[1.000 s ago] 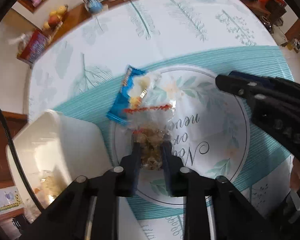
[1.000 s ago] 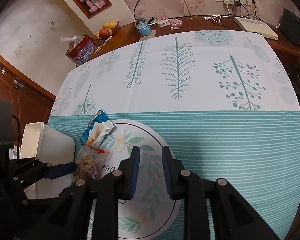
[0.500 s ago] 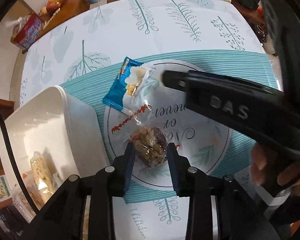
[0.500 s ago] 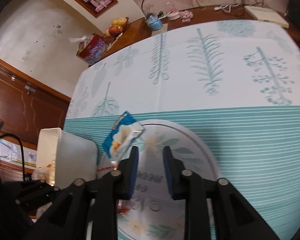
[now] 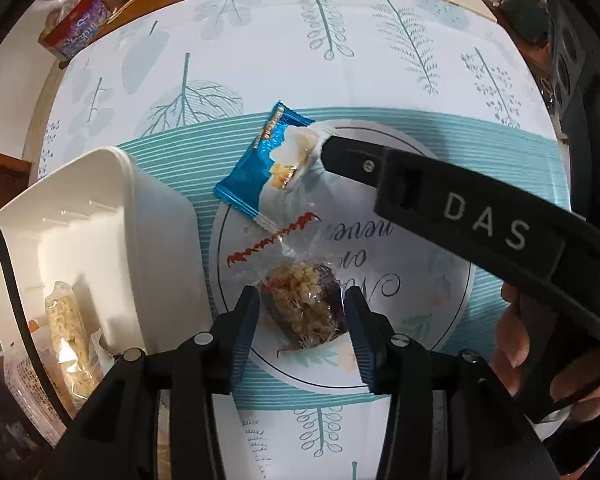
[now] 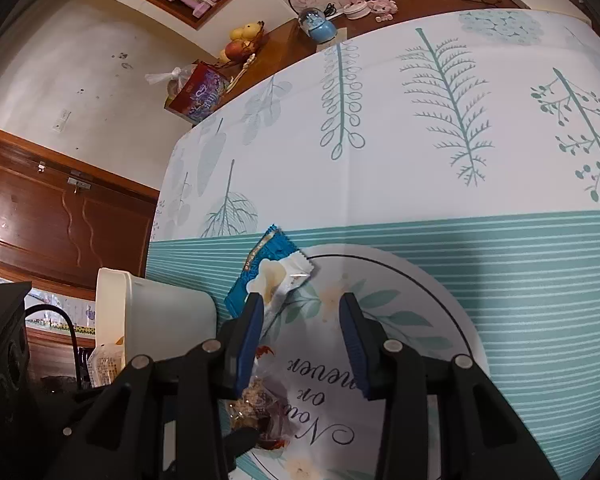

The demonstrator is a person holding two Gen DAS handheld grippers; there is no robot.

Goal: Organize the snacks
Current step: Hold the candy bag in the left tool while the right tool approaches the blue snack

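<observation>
A clear bag of granola snack (image 5: 306,304) lies on the tablecloth between the fingers of my left gripper (image 5: 300,312), which is open around it. A blue and white snack packet (image 5: 268,160) lies just beyond it. My right gripper (image 6: 300,312) is open, low over the cloth, with its left finger at the packet's (image 6: 272,276) white end; it reaches in from the right in the left wrist view (image 5: 340,152). The granola bag (image 6: 256,404) shows under the right gripper. A white bin (image 5: 92,240) stands to the left and holds a bagged snack (image 5: 66,332).
The table carries a white and teal leaf-print cloth (image 6: 420,120). At its far left corner is a red box (image 6: 200,92), fruit (image 6: 240,40) and a blue globe (image 6: 316,26) on a wooden ledge. A brown cabinet (image 6: 60,208) stands left of the table.
My left gripper has opened wider around the granola bag. My right gripper has opened and moved down and left to the blue packet.
</observation>
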